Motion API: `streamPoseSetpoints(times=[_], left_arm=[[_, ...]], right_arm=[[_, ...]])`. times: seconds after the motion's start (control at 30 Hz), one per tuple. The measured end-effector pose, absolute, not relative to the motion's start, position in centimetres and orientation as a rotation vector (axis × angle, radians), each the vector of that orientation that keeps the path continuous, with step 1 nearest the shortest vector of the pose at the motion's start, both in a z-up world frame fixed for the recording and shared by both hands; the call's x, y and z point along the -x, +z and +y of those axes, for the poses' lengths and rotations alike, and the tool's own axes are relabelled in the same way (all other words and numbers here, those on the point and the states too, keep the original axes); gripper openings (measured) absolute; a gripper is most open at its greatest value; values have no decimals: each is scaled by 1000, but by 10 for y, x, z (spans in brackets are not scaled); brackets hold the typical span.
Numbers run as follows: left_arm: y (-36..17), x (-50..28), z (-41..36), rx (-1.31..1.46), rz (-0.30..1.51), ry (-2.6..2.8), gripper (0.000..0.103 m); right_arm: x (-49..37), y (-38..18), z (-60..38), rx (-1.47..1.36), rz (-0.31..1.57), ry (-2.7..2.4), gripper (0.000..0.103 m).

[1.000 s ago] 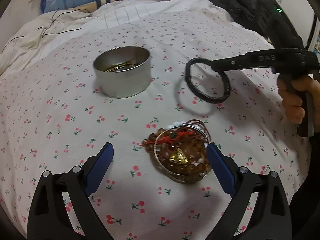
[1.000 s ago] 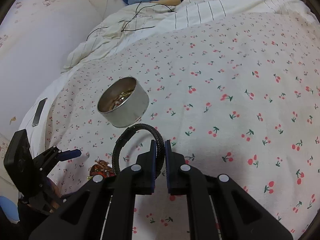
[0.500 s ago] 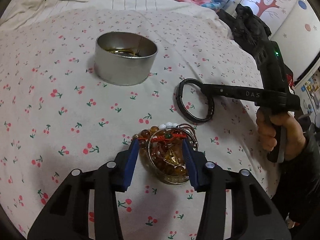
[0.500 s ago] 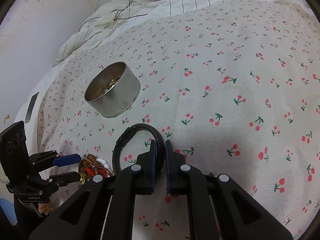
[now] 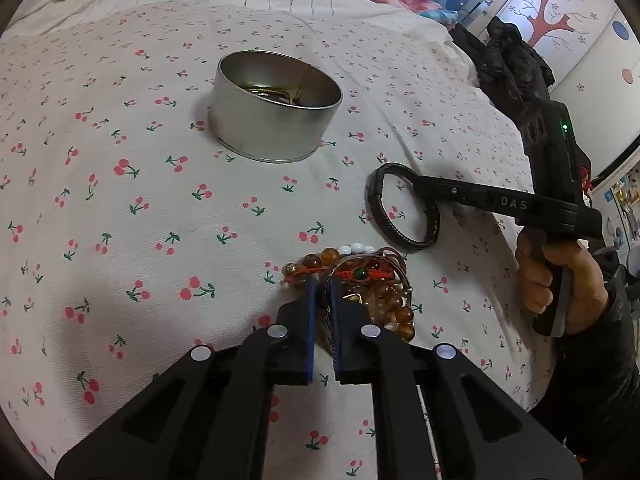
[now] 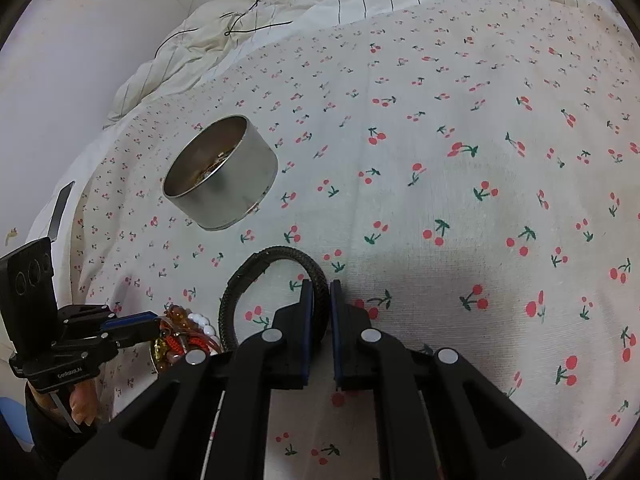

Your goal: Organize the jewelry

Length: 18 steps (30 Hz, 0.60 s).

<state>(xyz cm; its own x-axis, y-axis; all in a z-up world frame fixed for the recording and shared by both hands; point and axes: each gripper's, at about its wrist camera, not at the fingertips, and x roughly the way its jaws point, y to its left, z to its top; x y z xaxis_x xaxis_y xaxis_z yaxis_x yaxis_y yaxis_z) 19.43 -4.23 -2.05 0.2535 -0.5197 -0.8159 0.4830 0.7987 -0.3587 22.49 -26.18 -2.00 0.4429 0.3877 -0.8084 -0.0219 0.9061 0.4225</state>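
A heap of amber bead bracelets [image 5: 372,276] with red cord and a thin silver bangle lies on the cherry-print bedsheet [image 5: 140,240]. My left gripper [image 5: 323,292] is closing its jaws on the heap's left edge, and the blue pads pinch beads and bangle rim. The same heap [image 6: 188,328] and left gripper [image 6: 156,322] show low on the left in the right wrist view. My right gripper [image 6: 319,292] is shut on a black braided bracelet [image 6: 256,268], which hangs just over the sheet [image 5: 378,208]. A round metal tin [image 5: 276,120] with gold jewelry inside stands beyond.
A black garment [image 5: 508,64] lies at the bed's right edge. A striped quilt with a black cable [image 6: 256,20] is bunched at the far side. A dark phone [image 6: 60,208] rests near the left edge. A hand [image 5: 560,292] grips the right tool.
My left gripper's jaws went from wide open to shut around the edge of the bead heap, and it rolled and moved closer. The right gripper kept its hold on the black bracelet.
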Motion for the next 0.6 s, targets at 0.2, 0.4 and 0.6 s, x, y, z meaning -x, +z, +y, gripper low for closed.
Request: streamPoseSetpoints(times=[0.2, 0.4, 0.6], left_arm=[[-10, -192, -42, 65, 1097, -736, 5], [3, -194, -35, 153, 1073, -789, 5], [13, -199, -25, 228, 1044, -806, 5]], right_arm=[[-226, -23, -259, -369, 1100, 262, 9], [-227, -24, -257, -365, 1105, 262, 9], [-228, -27, -254, -351, 1111, 260, 9]])
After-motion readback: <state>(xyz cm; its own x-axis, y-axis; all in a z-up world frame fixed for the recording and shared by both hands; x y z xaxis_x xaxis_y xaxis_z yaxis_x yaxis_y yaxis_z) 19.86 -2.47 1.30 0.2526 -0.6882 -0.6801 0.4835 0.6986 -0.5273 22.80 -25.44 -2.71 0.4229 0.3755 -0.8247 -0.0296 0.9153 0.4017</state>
